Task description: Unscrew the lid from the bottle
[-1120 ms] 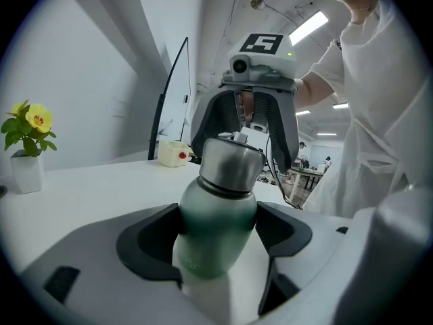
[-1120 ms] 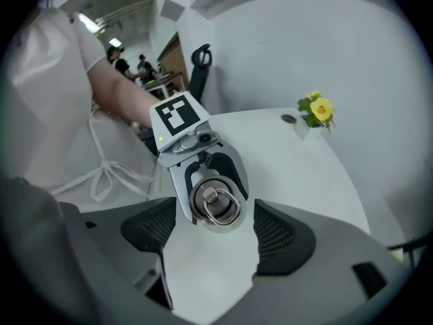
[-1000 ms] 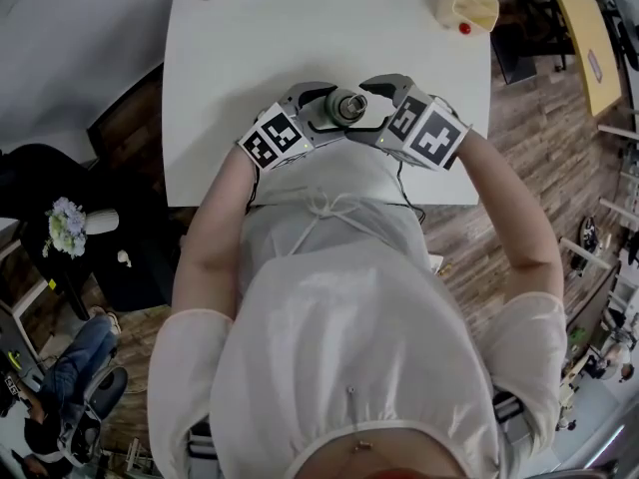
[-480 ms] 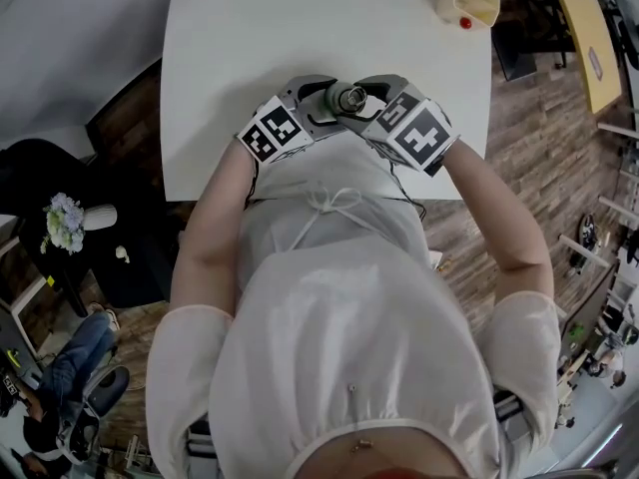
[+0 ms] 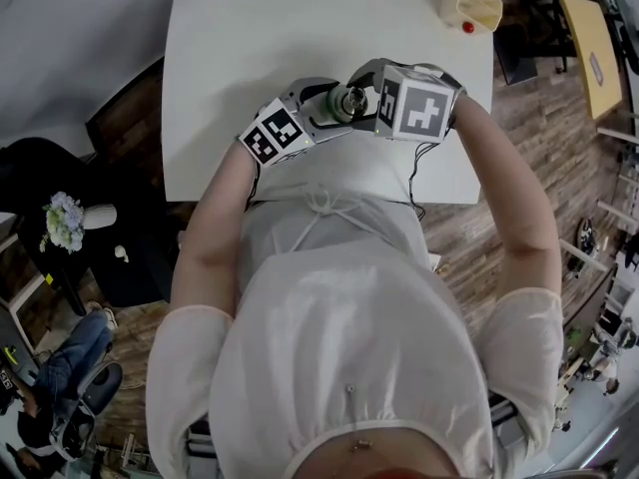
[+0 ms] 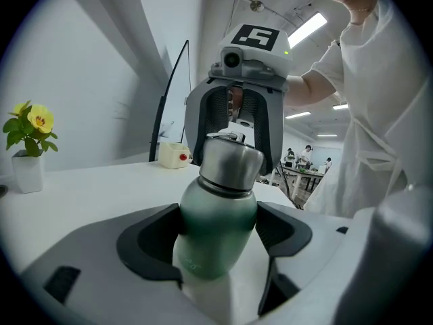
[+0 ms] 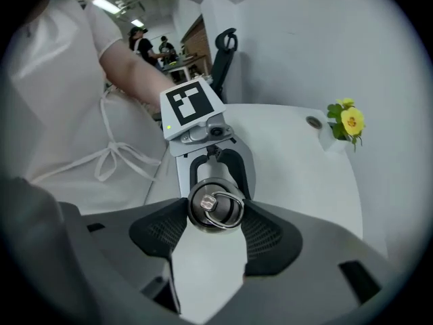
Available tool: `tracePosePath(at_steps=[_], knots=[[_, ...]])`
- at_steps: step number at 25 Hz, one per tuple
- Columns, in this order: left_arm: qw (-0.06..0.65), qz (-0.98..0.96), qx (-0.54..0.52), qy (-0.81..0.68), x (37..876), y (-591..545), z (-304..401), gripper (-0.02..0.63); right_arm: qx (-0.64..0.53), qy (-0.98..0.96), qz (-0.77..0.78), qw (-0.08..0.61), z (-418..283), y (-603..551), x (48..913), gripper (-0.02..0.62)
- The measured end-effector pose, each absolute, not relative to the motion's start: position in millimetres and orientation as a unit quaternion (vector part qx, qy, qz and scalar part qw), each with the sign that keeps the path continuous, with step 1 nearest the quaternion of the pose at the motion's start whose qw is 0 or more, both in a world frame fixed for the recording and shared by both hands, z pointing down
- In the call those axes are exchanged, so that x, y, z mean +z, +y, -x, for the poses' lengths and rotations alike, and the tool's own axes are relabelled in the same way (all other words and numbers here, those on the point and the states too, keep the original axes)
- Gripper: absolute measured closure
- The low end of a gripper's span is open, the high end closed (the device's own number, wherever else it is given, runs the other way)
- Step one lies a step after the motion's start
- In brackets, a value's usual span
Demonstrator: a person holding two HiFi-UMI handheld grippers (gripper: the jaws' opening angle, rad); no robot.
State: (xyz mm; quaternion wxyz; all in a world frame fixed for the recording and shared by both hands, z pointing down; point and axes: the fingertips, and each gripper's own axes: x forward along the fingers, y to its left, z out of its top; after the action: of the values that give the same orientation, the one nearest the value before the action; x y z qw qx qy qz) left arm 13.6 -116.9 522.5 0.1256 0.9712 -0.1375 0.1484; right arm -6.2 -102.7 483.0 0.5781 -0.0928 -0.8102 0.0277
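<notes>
We hold bottle [image 6: 215, 208] over table [image 5: 250, 48] near edge. Left gripper [image 6: 216, 246] clamped on green body, right gripper [image 7: 215, 223] clamped on steel lid [image 7: 215, 205] (ring on top). Risk: smooth body may spin within left pads, so lid never loosens.

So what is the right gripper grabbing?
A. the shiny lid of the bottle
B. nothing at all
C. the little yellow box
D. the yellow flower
A: in the right gripper view, the right gripper is clamped on both sides of the shiny lid, the one with a ring on top. The left gripper holds the green bottle.
</notes>
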Motion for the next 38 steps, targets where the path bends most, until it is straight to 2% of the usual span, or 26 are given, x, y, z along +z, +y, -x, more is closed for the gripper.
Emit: tracePosePath(at_steps=[5,10,11,15,19,23,29,38], knots=[[0.127,-0.971,0.152,-0.136,526.3,-116.5,-12.6,0.239,0.007,-0.803,0.121,0.583,7.5,-102.9,483.2,0.331],[0.126,-0.972,0.147,-0.135,524.3,-117.3,-12.9,0.239,0.043,-0.81,0.053,0.582,-0.8,-105.0,487.6,0.302],[0.126,-0.972,0.146,-0.135,524.6,-117.1,-12.7,0.239,0.052,-0.815,0.04,0.576,-2.2,-104.0,488.2,0.284],[0.129,-0.972,0.145,-0.135,524.3,-116.5,-12.8,0.239,0.13,-0.845,-0.038,0.517,1.2,-101.0,486.9,0.278],[0.13,-0.972,0.143,-0.134,522.9,-116.8,-13.5,0.239,0.19,-0.857,-0.127,0.463,8.3,-111.5,486.3,0.312],[0.129,-0.972,0.145,-0.136,523.3,-117.3,-14.0,0.239,0.204,-0.852,-0.151,0.457,8.4,-114.3,490.1,0.321],[0.127,-0.972,0.145,-0.136,522.9,-116.5,-14.0,0.239,0.193,-0.845,-0.131,0.481,8.6,-111.3,489.6,0.324],[0.129,-0.971,0.15,-0.135,522.9,-116.4,-14.5,0.239,0.08,-0.806,0.046,0.584,8.7,-101.7,488.5,0.325]])
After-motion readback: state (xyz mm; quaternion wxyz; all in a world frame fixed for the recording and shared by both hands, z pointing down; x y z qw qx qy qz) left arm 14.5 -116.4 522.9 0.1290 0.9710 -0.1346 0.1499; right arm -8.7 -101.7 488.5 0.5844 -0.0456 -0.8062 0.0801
